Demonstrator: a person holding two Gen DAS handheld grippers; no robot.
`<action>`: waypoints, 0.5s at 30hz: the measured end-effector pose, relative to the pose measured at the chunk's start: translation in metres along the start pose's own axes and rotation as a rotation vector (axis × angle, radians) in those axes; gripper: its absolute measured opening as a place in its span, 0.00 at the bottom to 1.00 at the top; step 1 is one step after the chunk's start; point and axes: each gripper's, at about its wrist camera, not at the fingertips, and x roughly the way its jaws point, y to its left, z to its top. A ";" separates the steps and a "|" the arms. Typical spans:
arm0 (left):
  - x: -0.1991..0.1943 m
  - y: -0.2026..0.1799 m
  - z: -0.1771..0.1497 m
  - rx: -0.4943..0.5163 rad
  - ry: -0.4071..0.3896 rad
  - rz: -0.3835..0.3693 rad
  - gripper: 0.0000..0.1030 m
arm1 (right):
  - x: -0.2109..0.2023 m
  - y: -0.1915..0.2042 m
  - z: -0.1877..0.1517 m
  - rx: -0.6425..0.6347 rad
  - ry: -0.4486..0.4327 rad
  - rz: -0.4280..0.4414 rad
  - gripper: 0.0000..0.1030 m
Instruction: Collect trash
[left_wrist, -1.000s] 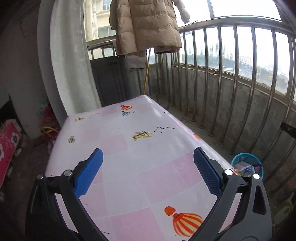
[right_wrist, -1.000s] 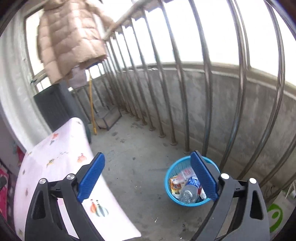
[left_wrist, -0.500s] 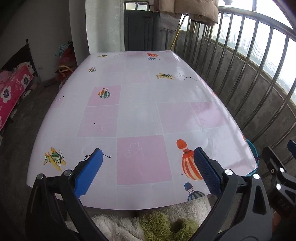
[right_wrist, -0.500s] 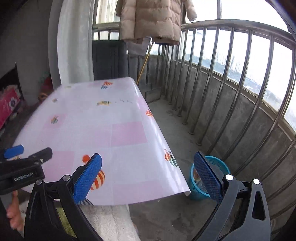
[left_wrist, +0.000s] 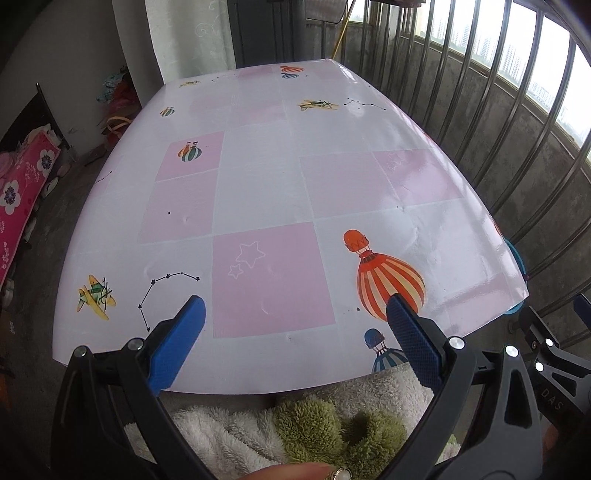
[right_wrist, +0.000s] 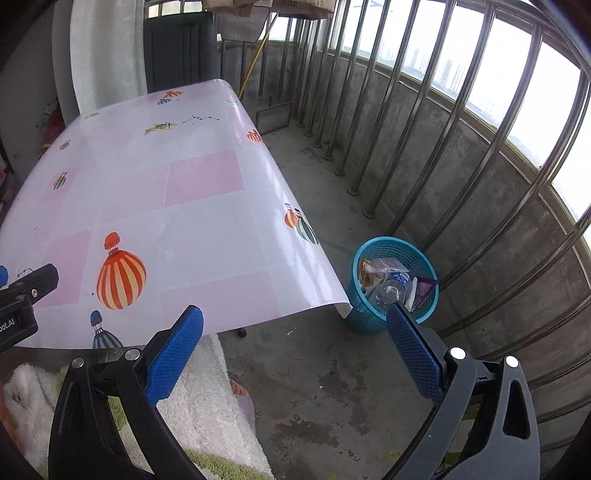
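A blue plastic basket (right_wrist: 394, 282) stands on the concrete floor right of the table and holds trash: a clear bottle, wrappers and packets (right_wrist: 388, 282). Only a sliver of the basket (left_wrist: 515, 254) shows past the table's right edge in the left wrist view. My left gripper (left_wrist: 293, 328) is open and empty over the table's near edge. My right gripper (right_wrist: 293, 339) is open and empty, above the floor between the table corner and the basket. The table (left_wrist: 258, 192) has a pink and white cloth with balloon prints; no loose trash shows on it.
A metal railing (right_wrist: 443, 122) on a concrete wall runs along the right. The person's fluffy white and green garment (left_wrist: 314, 424) is below the grippers. A dark cabinet (right_wrist: 177, 51) and a yellow broom handle stand at the back. A red flowered fabric (left_wrist: 18, 192) lies far left.
Both views have tilted down and pulled back toward the near table edge. The right wrist view has swung right, so the basket and its trash show fully. Both grippers stay open.
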 end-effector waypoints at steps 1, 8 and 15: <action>0.001 -0.003 0.000 0.008 0.006 -0.002 0.92 | 0.002 -0.002 -0.001 0.002 0.006 -0.002 0.94; 0.004 -0.018 0.001 0.055 0.025 -0.013 0.92 | 0.009 -0.008 -0.003 0.011 0.030 -0.007 0.94; 0.003 -0.023 0.005 0.075 0.019 -0.013 0.92 | 0.011 -0.014 -0.003 0.028 0.031 -0.020 0.94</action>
